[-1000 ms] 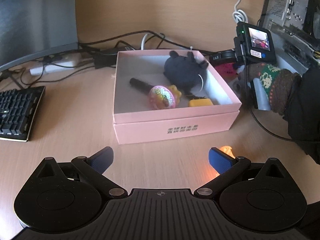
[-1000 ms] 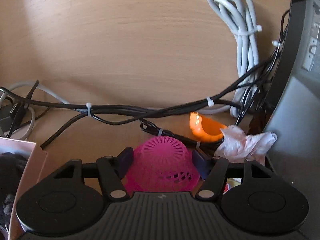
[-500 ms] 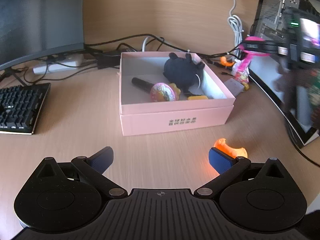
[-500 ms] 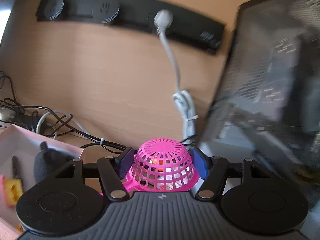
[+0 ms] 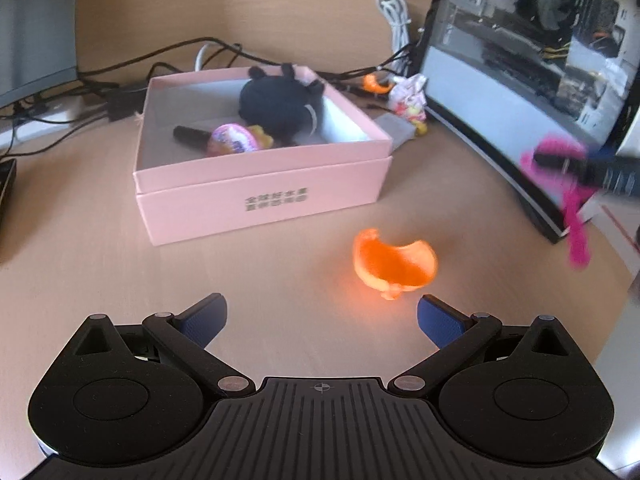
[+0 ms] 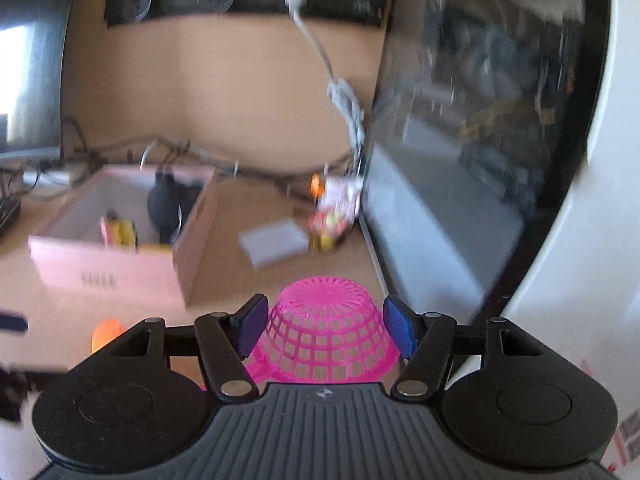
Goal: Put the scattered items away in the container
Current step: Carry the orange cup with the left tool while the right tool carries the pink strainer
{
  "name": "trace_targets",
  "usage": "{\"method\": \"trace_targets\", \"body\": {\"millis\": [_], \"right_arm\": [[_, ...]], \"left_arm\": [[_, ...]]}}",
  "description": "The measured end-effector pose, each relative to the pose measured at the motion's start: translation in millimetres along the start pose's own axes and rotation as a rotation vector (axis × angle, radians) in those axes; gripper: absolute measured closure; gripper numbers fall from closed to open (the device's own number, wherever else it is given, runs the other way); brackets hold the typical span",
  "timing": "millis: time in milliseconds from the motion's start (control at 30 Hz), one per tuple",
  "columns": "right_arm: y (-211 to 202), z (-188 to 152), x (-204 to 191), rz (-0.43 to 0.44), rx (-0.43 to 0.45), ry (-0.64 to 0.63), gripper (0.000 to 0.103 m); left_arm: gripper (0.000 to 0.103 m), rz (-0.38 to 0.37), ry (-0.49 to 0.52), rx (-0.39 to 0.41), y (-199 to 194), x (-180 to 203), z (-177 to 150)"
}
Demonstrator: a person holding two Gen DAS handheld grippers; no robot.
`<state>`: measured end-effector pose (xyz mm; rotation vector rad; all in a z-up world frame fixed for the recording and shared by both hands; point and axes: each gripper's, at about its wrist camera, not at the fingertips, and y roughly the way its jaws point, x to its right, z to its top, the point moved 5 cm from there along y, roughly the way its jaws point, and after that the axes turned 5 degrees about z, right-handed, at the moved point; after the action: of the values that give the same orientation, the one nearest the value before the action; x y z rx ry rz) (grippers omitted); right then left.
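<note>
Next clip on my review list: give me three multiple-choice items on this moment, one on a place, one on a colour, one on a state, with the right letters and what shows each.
1. Where does the orange cup-shaped plastic piece nearest the left claw lie?
A. inside the pink cardboard box
B. on the wooden desk, in front of the box
C. on the keyboard

2. What colour is the domed plastic mesh basket between the right claw's fingers?
A. green
B. white
C. pink

3. What state is the left claw in?
A. open, holding nothing
B. shut on the orange piece
C. shut on a cable

Answers:
1. B, as it sits on bare desk between the box front and the claw.
2. C, as the right wrist view shows bright pink lattice.
3. A, as its blue pads stand wide apart with only desk between them.
</note>
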<state>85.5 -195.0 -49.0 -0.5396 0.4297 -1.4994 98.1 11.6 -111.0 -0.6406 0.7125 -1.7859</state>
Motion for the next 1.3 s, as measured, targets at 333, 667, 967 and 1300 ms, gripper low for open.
{"method": "trace_targets", "body": {"millis": [333, 667, 967, 1300], "right_arm": [[32, -44, 1, 0.244, -0.058, -0.063, 0.039], [57, -49, 12, 0.340, -0.068, -0.140, 0.036], [26, -59, 18, 0.400, -0.027, -0.196, 0.023], [19, -67, 11, 0.389, -0.024, -0.225, 0.019]], "left_arm": [[0.000, 0.151, -0.160, -0.027, 3, 21, -5], [0.000, 0.238, -0.136, -0.003, 36, 61, 12], [0.000, 0.290, -0.071, 0.027, 58, 74, 19], [0.037, 0.317, -0.057, 0.034, 57, 74, 17]]}}
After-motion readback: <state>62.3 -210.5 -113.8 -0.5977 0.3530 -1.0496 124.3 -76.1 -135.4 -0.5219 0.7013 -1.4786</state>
